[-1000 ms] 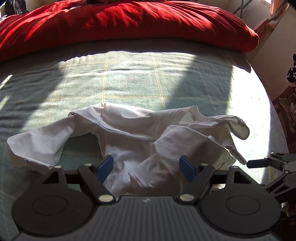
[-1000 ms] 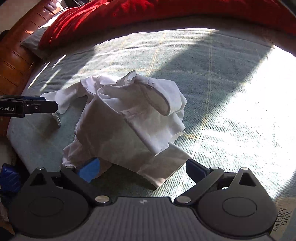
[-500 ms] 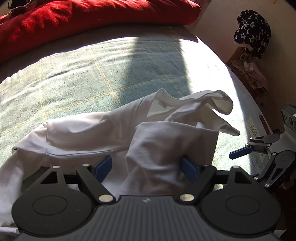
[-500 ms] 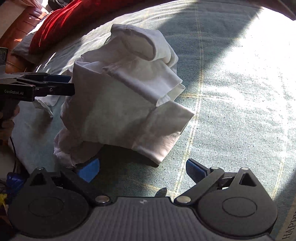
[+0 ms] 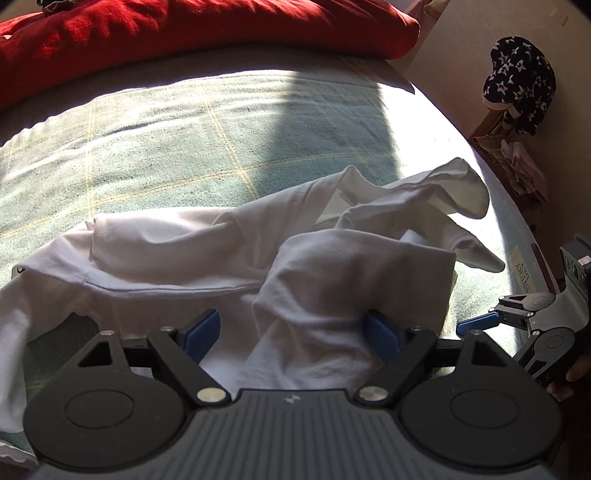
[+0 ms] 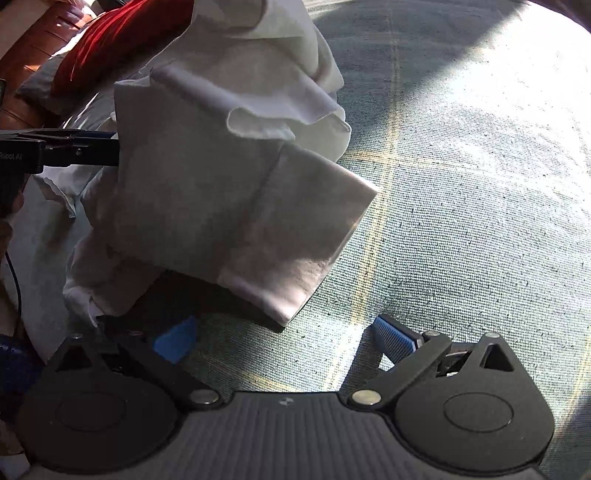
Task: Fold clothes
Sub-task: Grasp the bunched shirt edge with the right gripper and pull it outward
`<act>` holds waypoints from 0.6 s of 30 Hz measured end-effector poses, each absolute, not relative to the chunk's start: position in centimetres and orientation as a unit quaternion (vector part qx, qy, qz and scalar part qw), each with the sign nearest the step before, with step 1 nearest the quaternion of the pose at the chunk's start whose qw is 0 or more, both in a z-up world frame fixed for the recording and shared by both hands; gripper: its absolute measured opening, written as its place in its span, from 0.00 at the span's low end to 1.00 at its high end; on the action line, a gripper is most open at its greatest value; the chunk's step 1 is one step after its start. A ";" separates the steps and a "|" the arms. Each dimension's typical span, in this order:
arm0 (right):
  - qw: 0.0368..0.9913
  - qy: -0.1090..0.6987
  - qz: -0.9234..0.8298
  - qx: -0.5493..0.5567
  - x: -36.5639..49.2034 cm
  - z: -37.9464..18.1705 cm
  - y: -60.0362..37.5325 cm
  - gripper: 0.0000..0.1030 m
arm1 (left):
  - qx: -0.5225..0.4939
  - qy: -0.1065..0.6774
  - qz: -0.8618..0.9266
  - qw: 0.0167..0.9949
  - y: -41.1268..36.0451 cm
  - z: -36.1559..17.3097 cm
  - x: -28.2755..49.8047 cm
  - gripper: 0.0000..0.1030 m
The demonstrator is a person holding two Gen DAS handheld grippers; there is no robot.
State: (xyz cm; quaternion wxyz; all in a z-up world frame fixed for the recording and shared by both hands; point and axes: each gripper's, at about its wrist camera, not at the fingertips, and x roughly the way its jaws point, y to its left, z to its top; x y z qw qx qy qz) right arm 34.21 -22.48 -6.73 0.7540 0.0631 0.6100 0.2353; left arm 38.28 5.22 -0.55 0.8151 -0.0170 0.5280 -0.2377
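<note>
A crumpled white shirt (image 5: 229,254) lies on a green checked blanket (image 5: 221,147) on a bed. My left gripper (image 5: 291,334) hangs low over it, jaws wide and opening. A raised bunch of shirt cloth stands between the blue pads (image 5: 201,334) and brushes the right pad without being squeezed. My right gripper (image 6: 286,336) is open just above the blanket. The shirt's hem corner (image 6: 295,280) ends right ahead of its fingers, and only blanket lies between its pads. The right gripper (image 5: 480,314) also shows at the shirt's right side. The left gripper's arm (image 6: 74,151) disappears behind the cloth.
A red duvet (image 5: 184,33) lies across the far side of the bed. A dark star-patterned cloth (image 5: 521,85) sits on furniture beyond the bed's right edge. Brown wooden furniture (image 6: 22,74) stands at the upper left. Sunlit blanket (image 6: 480,184) stretches right of the shirt.
Both grippers have sunk toward the shirt, which now looms larger. The left view has swung to the right and its jaws stand a little wider. The right gripper has neared the hem corner.
</note>
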 end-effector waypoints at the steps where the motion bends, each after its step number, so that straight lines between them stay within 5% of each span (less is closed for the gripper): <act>1: 0.756 0.611 0.223 0.074 34.3 -6.5 -22.6 1.00 | -0.016 0.527 -0.236 0.817 5.2 -0.5 38.2 0.83; 3: 0.761 0.605 0.214 0.095 34.6 -5.8 -23.4 0.87 | -0.015 0.525 -0.233 0.819 5.1 -0.4 38.1 0.83; 5: 0.766 0.591 0.226 0.114 35.0 -5.2 -24.6 0.64 | -0.016 0.523 -0.229 0.821 5.1 -0.5 38.0 0.83; 18: 0.761 0.518 0.366 0.136 41.1 -6.2 -27.9 0.63 | -0.045 0.528 -0.200 0.824 5.2 -1.0 37.9 0.84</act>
